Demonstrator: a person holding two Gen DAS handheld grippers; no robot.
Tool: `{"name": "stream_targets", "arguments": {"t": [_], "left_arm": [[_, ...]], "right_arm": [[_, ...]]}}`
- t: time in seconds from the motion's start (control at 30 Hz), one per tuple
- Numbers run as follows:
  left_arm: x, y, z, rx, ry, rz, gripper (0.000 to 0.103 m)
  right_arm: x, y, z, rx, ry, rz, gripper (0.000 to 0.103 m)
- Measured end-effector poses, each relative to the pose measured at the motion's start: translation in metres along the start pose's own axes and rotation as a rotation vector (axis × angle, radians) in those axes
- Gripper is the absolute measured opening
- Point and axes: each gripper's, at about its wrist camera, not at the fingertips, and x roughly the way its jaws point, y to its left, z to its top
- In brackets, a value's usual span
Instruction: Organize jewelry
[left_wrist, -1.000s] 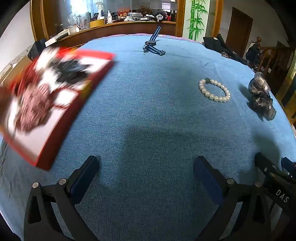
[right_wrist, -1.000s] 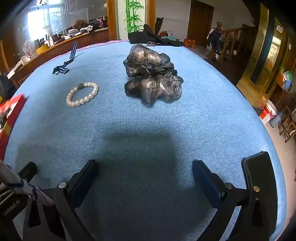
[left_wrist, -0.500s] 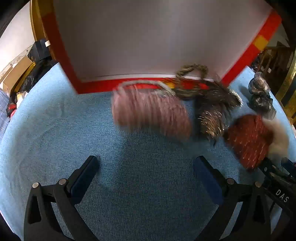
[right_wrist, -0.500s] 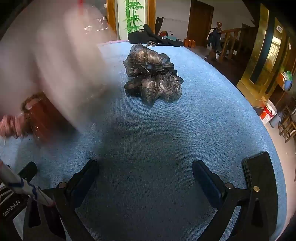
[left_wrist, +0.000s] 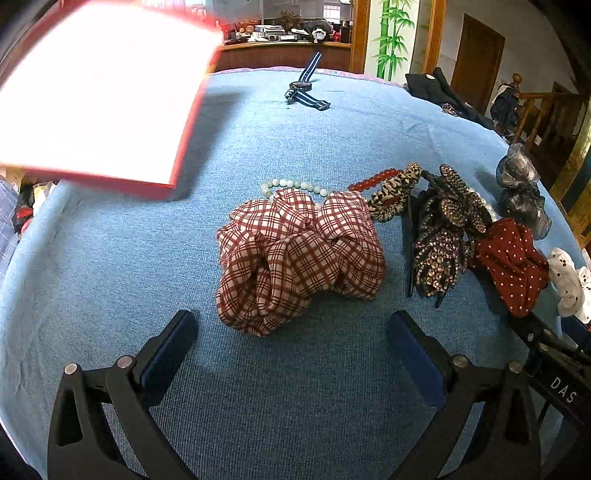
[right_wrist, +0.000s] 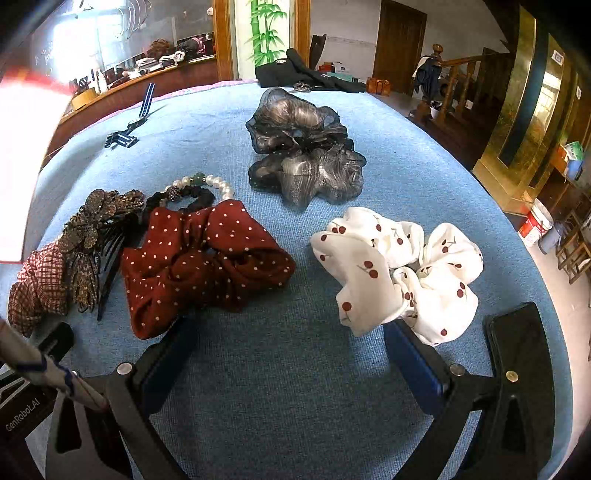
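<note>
A red plaid scrunchie (left_wrist: 295, 254) lies just ahead of my open, empty left gripper (left_wrist: 291, 350). Behind it lie a pale bead bracelet (left_wrist: 291, 183), a red bead bracelet (left_wrist: 375, 179), a leopard hair tie (left_wrist: 393, 192) and a rhinestone comb clip (left_wrist: 445, 229). A red dotted scrunchie (right_wrist: 199, 262) and a white cherry scrunchie (right_wrist: 402, 269) lie ahead of my open, empty right gripper (right_wrist: 288, 350). A pearl bracelet (right_wrist: 207, 182) lies behind them. A red-edged white box (left_wrist: 96, 92) hangs blurred at the upper left.
A grey organza scrunchie (right_wrist: 303, 151) sits further back on the blue tablecloth (right_wrist: 288, 406). A striped strap (left_wrist: 304, 88) lies at the far side. Black cloth (right_wrist: 306, 75) lies at the far edge. The table drops off at the right edge.
The red box was tipped over the table and spilled scrunchies, bracelets and clips onto the cloth. It has now swung away to the upper left. Both grippers stayed in place.
</note>
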Motion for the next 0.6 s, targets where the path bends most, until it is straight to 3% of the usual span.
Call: {"name": "stream_targets", "arguments": {"t": [0.6], "left_arm": [[0.001,-0.0013,0.0002,0.0,0.0,0.0,0.103]], "right_arm": [[0.0002,-0.0001,0.0003,0.001,0.0,0.0,0.103]]}}
